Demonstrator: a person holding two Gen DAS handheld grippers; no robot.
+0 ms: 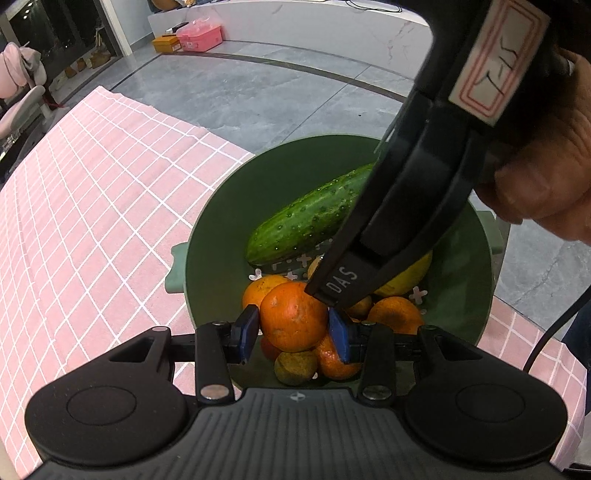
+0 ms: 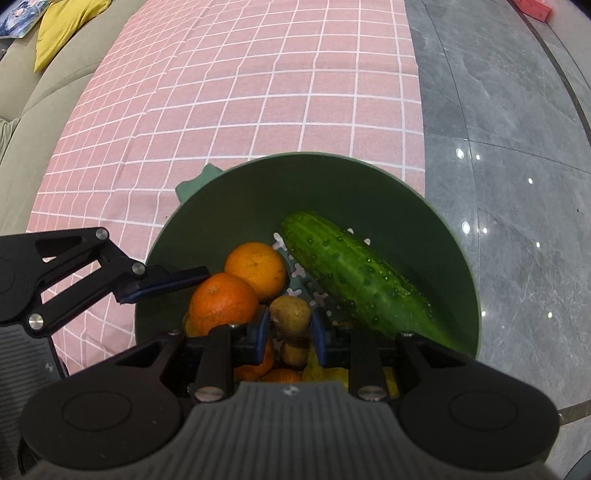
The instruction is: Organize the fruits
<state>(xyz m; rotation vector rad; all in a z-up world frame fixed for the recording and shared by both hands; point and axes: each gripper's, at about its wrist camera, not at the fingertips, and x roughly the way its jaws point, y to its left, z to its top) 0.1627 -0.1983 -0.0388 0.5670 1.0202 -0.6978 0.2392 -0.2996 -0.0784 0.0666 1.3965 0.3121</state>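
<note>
A green colander bowl (image 1: pixel 221 206) on the pink checked cloth holds a cucumber (image 1: pixel 310 218), several oranges and a yellow fruit (image 1: pixel 410 275). My left gripper (image 1: pixel 293 332) is shut on an orange (image 1: pixel 293 319) above the pile. My right gripper (image 2: pixel 290 328) reaches into the same bowl (image 2: pixel 332 177), its blue pads (image 2: pixel 263 328) touching both sides of a small yellow-brown fruit (image 2: pixel 290 314). The cucumber (image 2: pixel 354 273) lies to its right, two oranges (image 2: pixel 223 302) to its left. The right gripper's body (image 1: pixel 417 206) crosses the left wrist view.
The pink checked cloth (image 1: pixel 85 206) covers the table left of the bowl. The table edge and grey tile floor (image 2: pixel 498 147) lie to the right. A sofa with a yellow cushion (image 2: pixel 62 26) stands far left. Pink and yellow boxes (image 1: pixel 195 37) sit on the floor.
</note>
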